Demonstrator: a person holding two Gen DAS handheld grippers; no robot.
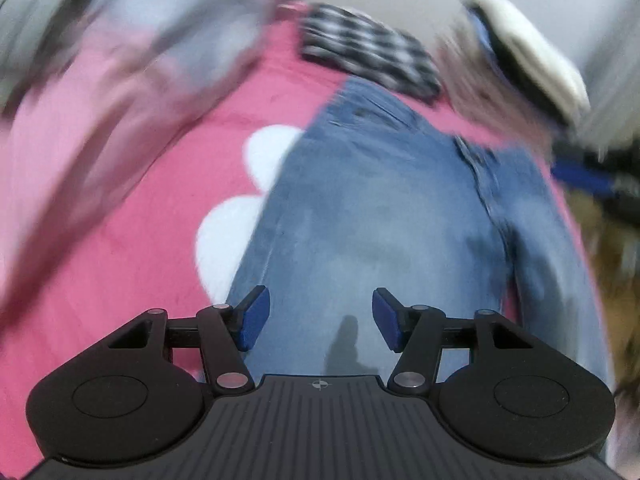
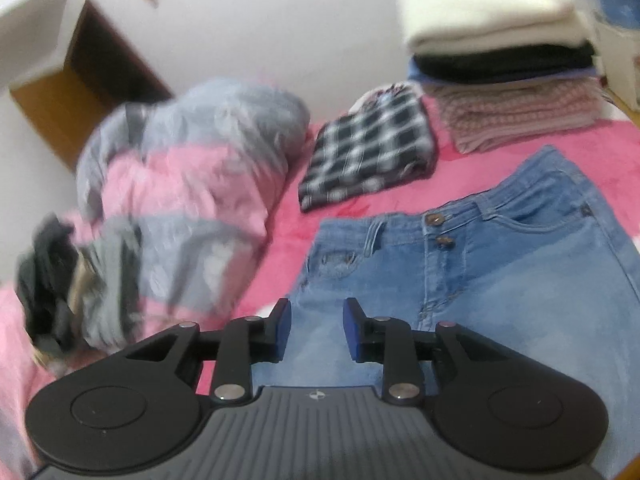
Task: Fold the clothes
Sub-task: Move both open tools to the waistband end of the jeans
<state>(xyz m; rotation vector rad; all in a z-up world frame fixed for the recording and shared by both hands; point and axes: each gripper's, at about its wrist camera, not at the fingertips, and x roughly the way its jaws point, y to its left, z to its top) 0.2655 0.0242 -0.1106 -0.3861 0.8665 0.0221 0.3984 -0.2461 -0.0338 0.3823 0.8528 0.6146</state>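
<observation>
Light blue jeans [image 1: 380, 208] lie flat on a pink bedspread [image 1: 132, 248]; in the right wrist view the jeans [image 2: 500, 272] show their waistband and two buttons at the far end. My left gripper [image 1: 321, 318] hovers over a trouser leg, its blue pads apart with nothing between them. My right gripper [image 2: 316, 330] hangs above the jeans near the left hip, jaws a little apart and empty. The left wrist view is heavily blurred.
A folded black-and-white checked garment [image 2: 368, 148] lies beyond the jeans. A stack of folded clothes [image 2: 500, 52], cream on top, stands at the back right. A crumpled pink and grey quilt [image 2: 180, 184] fills the left side. A wooden cabinet [image 2: 76, 96] stands by the wall.
</observation>
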